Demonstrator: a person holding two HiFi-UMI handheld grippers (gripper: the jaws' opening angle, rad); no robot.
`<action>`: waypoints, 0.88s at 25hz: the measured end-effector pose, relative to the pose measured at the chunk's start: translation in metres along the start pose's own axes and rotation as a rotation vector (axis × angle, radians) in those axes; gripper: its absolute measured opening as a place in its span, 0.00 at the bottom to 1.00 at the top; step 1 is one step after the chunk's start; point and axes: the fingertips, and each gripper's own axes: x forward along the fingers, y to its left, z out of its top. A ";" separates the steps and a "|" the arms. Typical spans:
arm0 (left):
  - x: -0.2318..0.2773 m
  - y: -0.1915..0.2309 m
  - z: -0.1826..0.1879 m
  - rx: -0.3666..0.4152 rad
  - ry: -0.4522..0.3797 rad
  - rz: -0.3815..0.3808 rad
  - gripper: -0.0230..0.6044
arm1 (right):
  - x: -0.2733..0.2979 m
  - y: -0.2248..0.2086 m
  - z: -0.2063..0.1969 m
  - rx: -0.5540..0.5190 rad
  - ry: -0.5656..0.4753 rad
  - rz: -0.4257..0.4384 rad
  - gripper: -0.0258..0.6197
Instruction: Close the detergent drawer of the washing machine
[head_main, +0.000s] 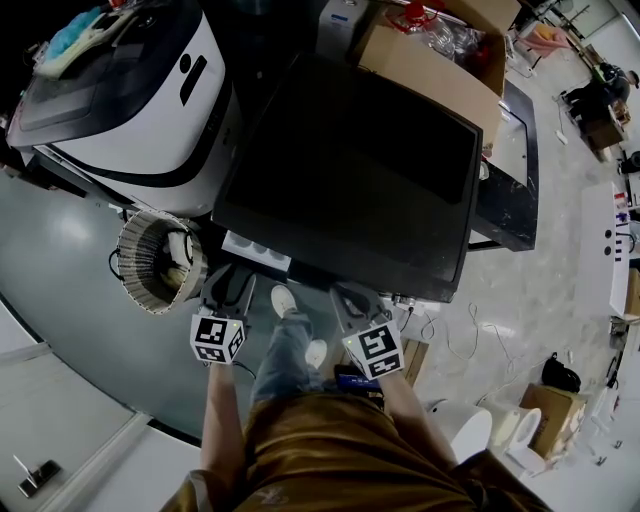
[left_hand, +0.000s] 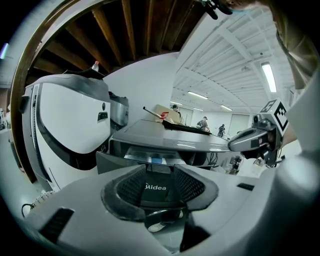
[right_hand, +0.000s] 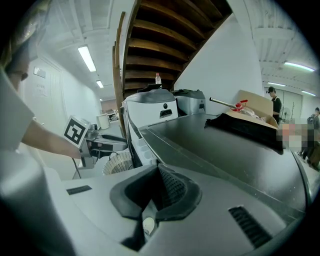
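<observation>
The dark washing machine (head_main: 350, 170) fills the middle of the head view. Its detergent drawer (head_main: 256, 250) sticks out at the front left corner, white compartments showing. My left gripper (head_main: 228, 288) is just in front of the drawer. In the left gripper view the drawer (left_hand: 150, 159) lies straight ahead, and my left gripper (left_hand: 160, 189) is open with the Midea label showing through the gap. My right gripper (head_main: 352, 298) hangs at the machine's front edge, to the right of the drawer. In its own view my right gripper (right_hand: 158, 192) is shut on nothing, beside the machine's top (right_hand: 225, 150).
A white rounded machine (head_main: 130, 90) stands left of the washing machine. A wicker basket (head_main: 160, 262) sits on the floor beside the drawer. A cardboard box (head_main: 430, 50) lies on the washing machine's back. The person's shoes (head_main: 284, 300) are under the front edge. People stand far off (left_hand: 202, 122).
</observation>
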 end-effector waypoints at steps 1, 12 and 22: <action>0.002 0.001 0.001 0.001 0.000 -0.001 0.32 | 0.000 -0.001 0.000 0.000 0.000 0.000 0.06; 0.020 0.005 0.010 0.001 -0.012 -0.009 0.32 | 0.003 -0.008 0.003 0.007 -0.010 0.000 0.06; 0.038 0.008 0.018 0.005 -0.017 -0.016 0.32 | 0.010 -0.018 0.005 0.011 -0.007 -0.006 0.06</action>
